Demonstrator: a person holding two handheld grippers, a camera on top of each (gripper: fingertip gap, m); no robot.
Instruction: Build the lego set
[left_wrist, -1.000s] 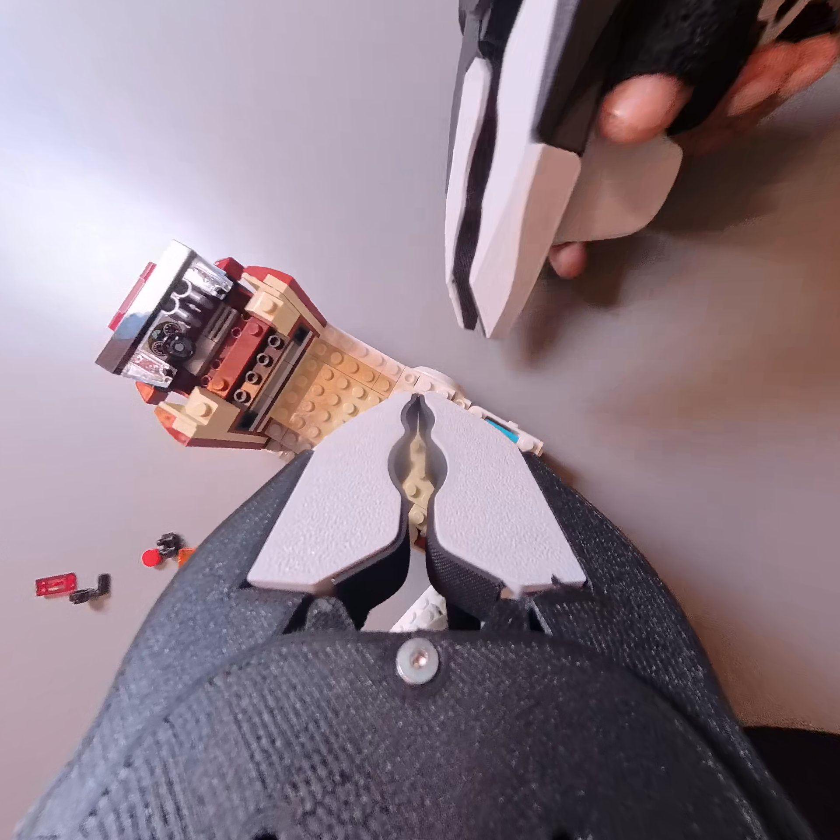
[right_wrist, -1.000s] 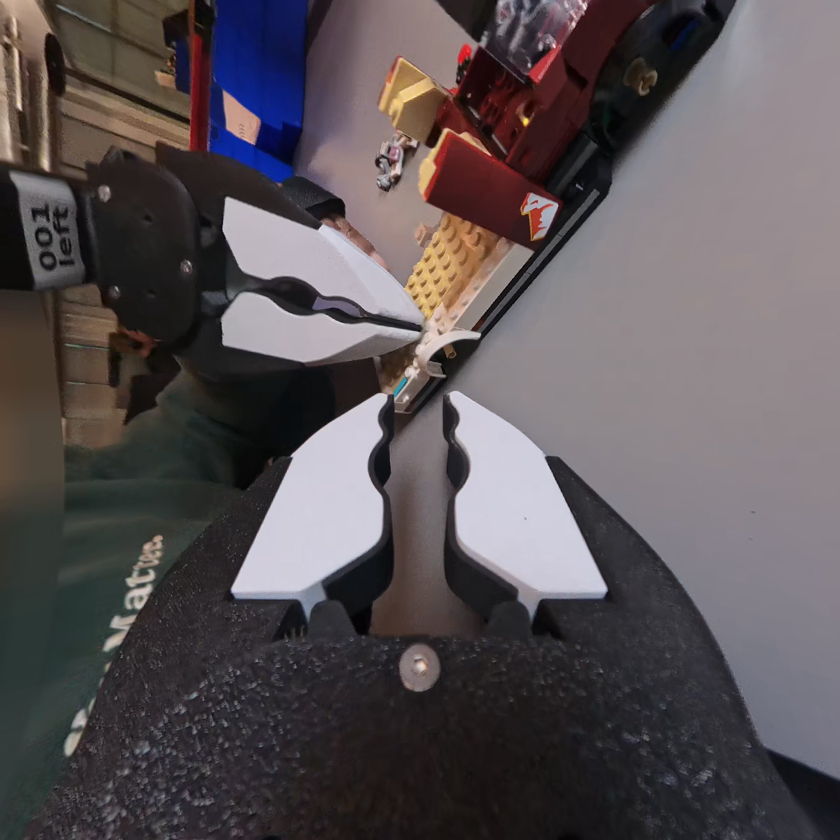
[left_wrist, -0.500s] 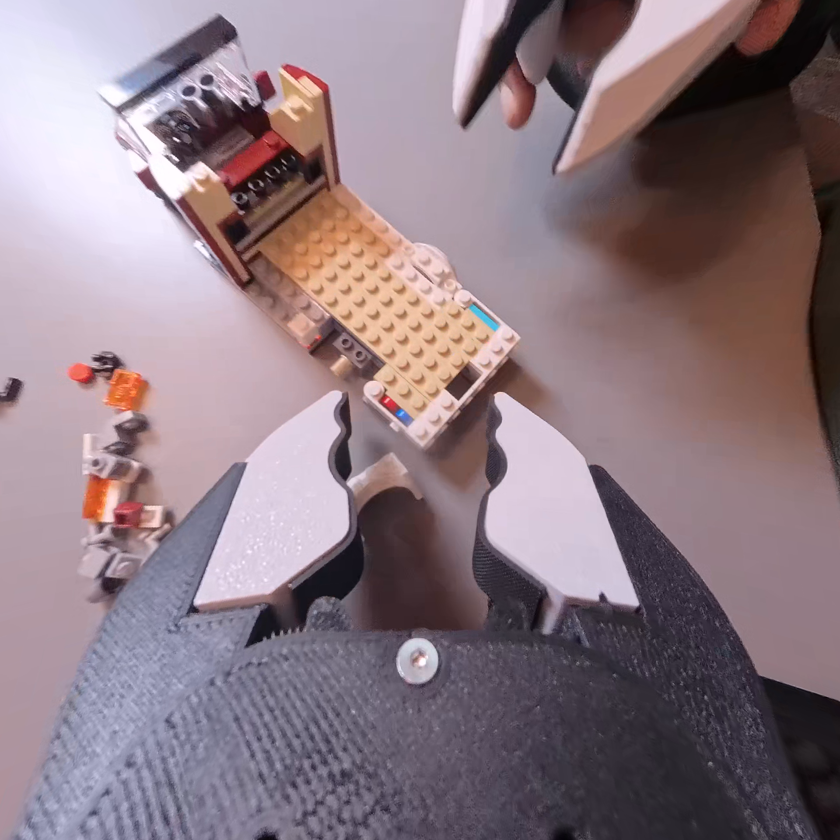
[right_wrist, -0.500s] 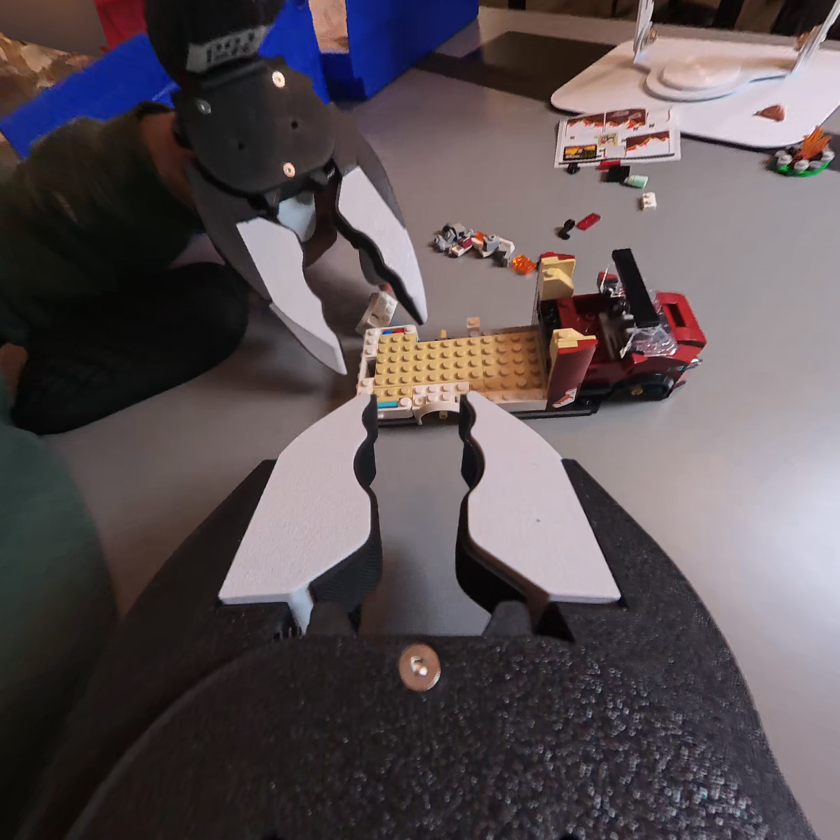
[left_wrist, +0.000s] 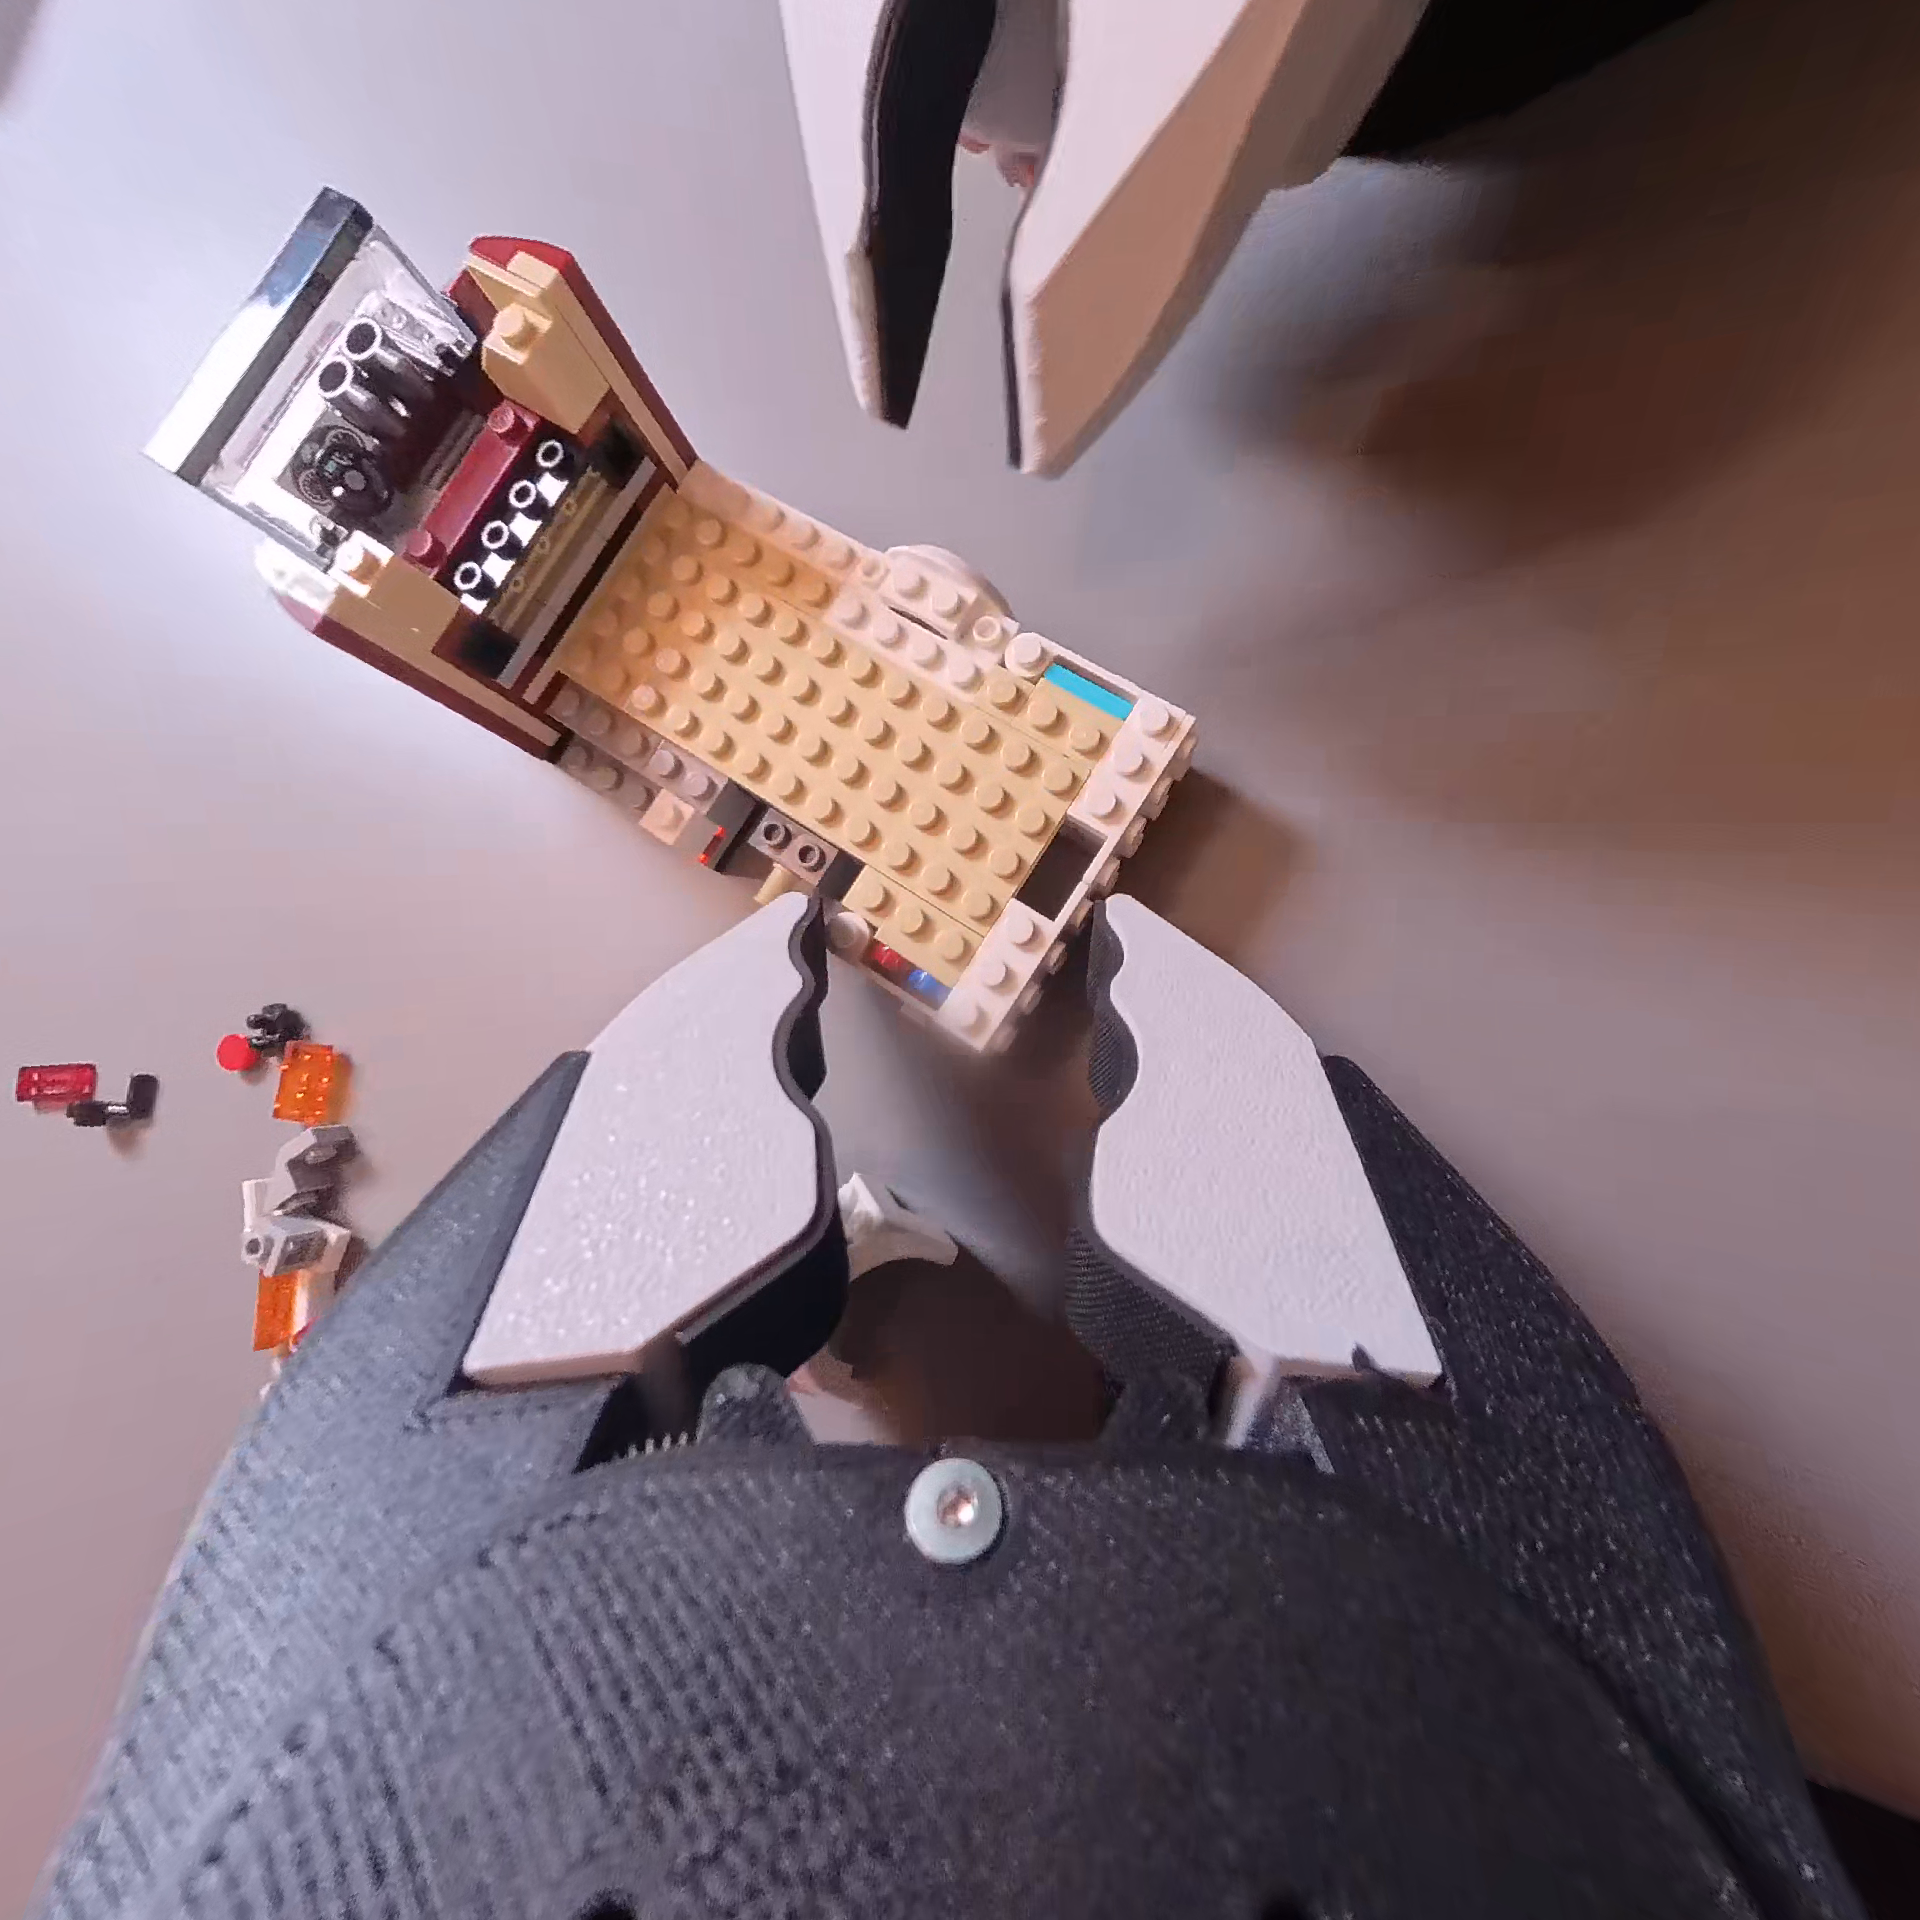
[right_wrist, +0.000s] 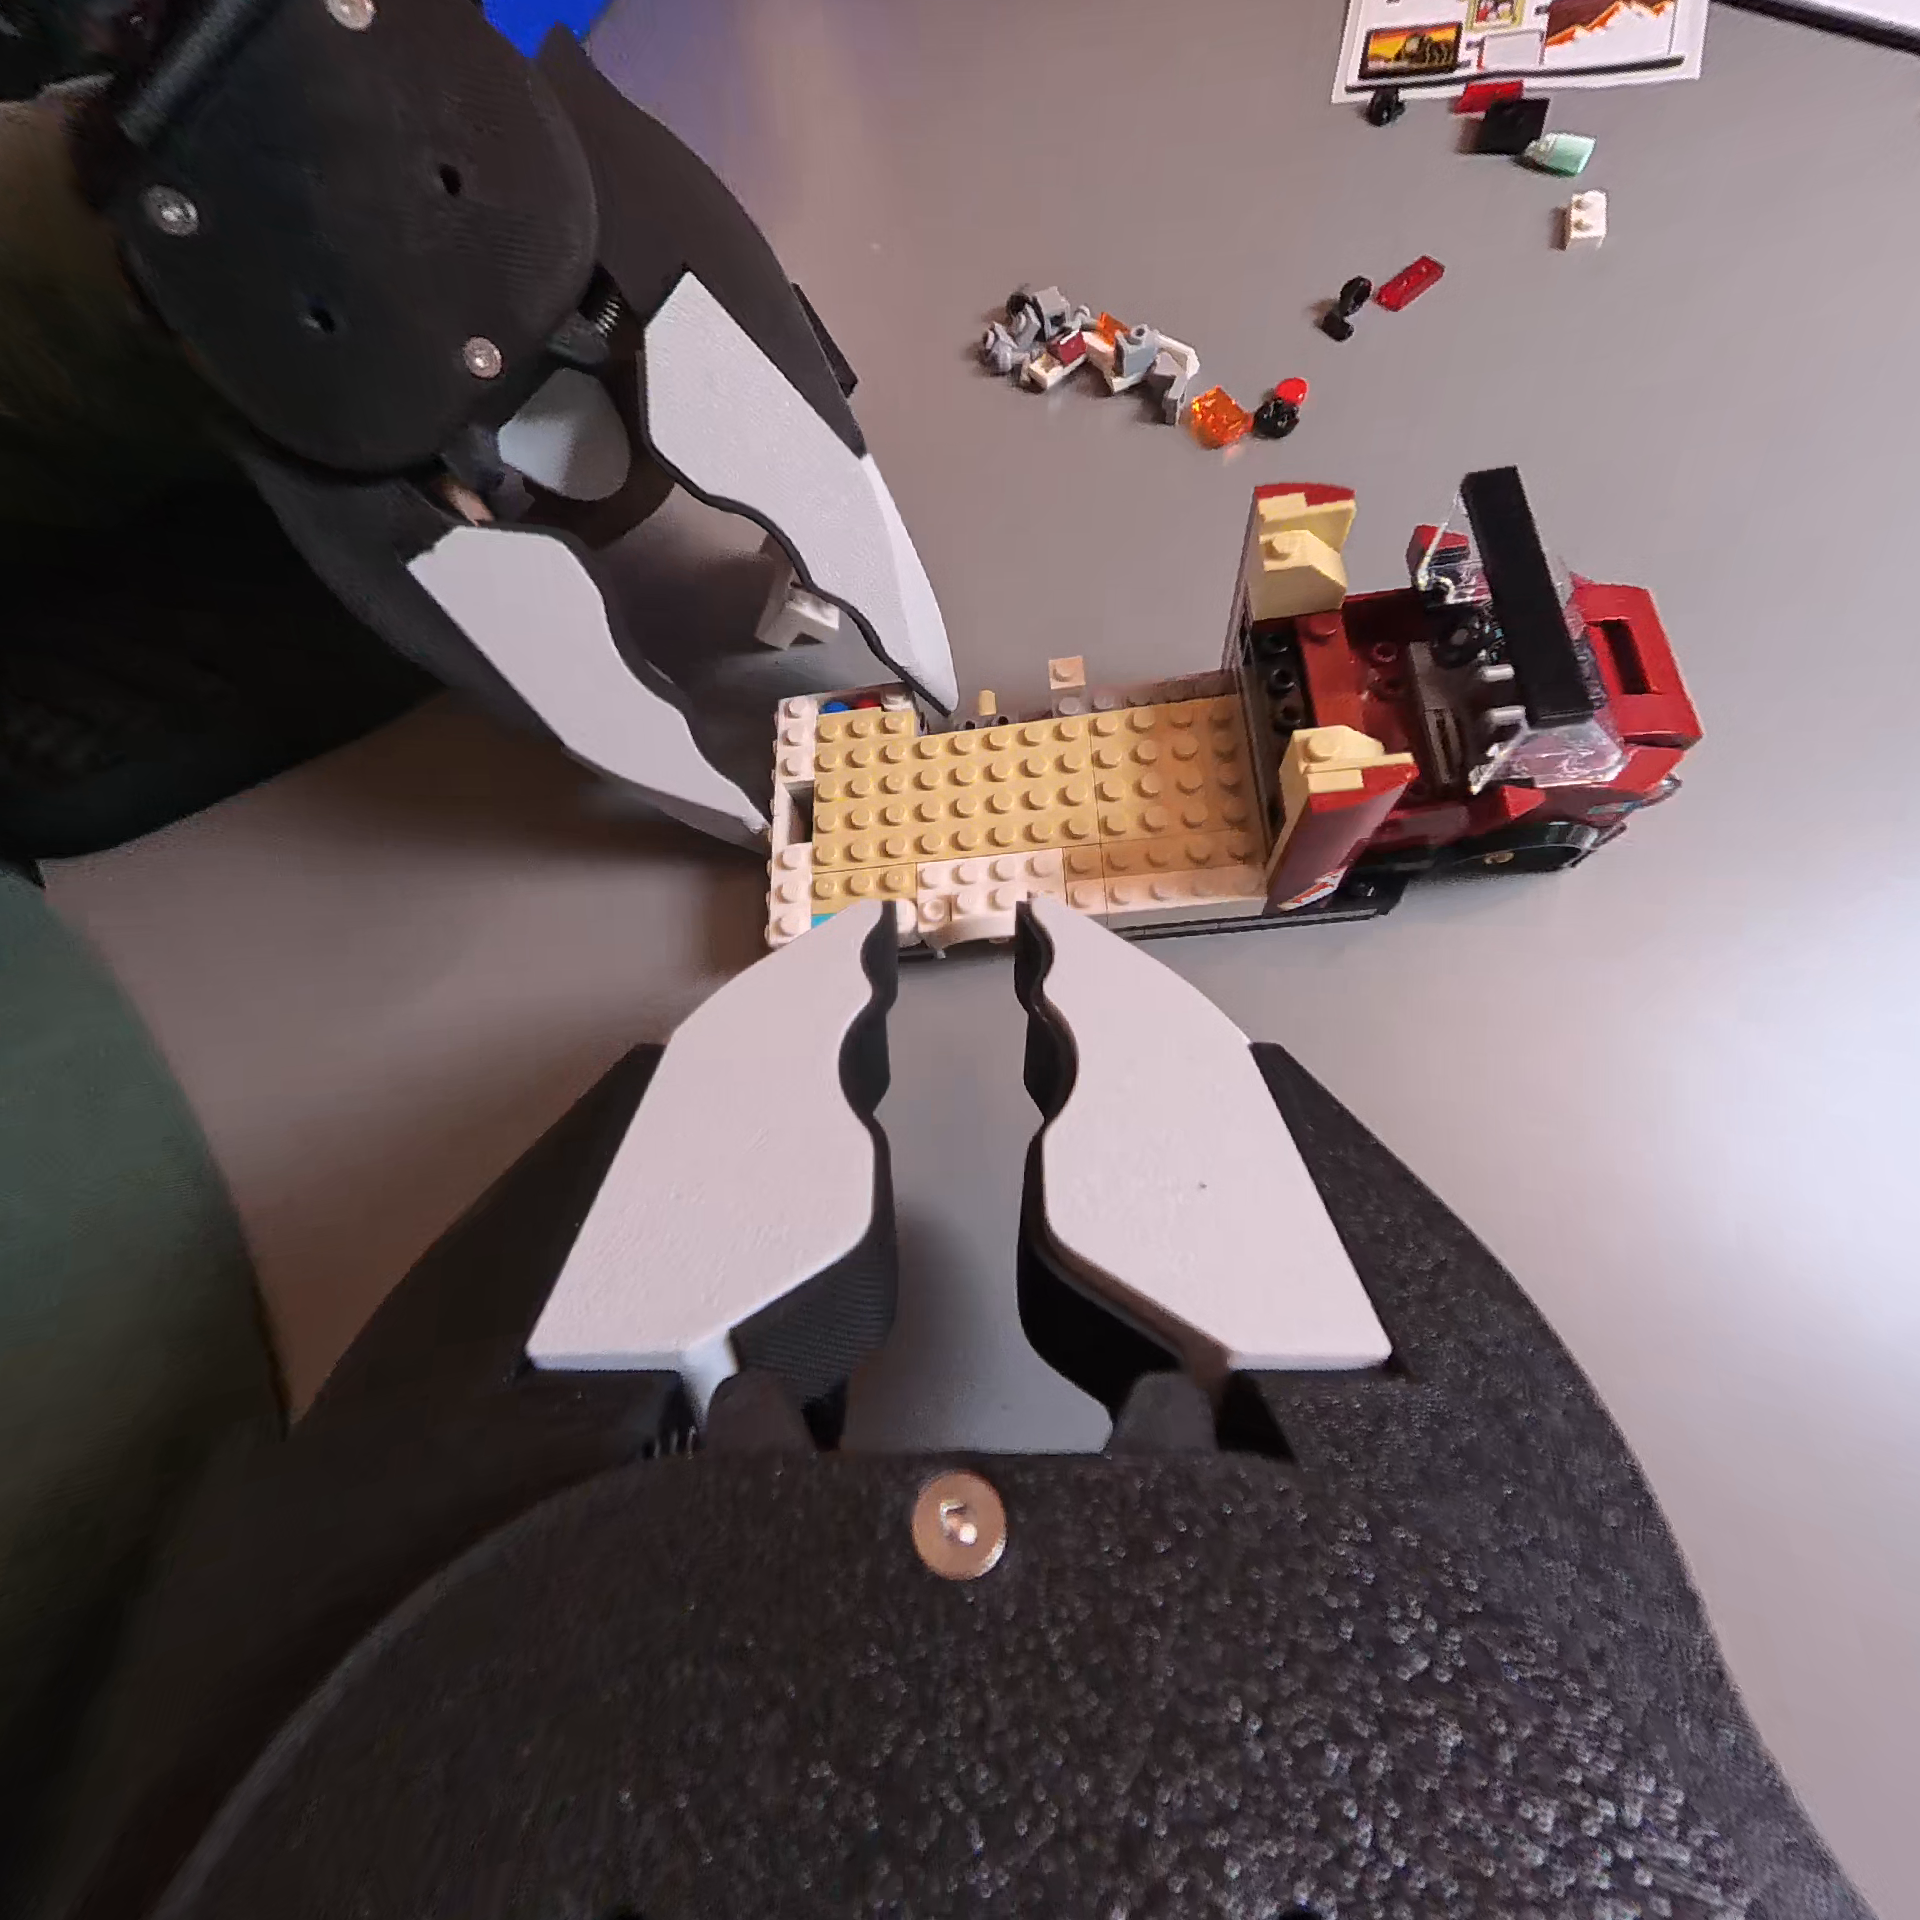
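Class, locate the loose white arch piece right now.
In the left wrist view, the white arch piece lies on the table between the open left hand-held gripper fingers.

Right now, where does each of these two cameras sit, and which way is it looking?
Left wrist view: rides the left gripper, looking down at the lego truck; its open jaws frame the truck's rear end.
Right wrist view: rides the right gripper, facing the truck's side; its own jaws and the person's sleeve show.
Shared: truck, loose pieces, grey table, and each other's gripper.
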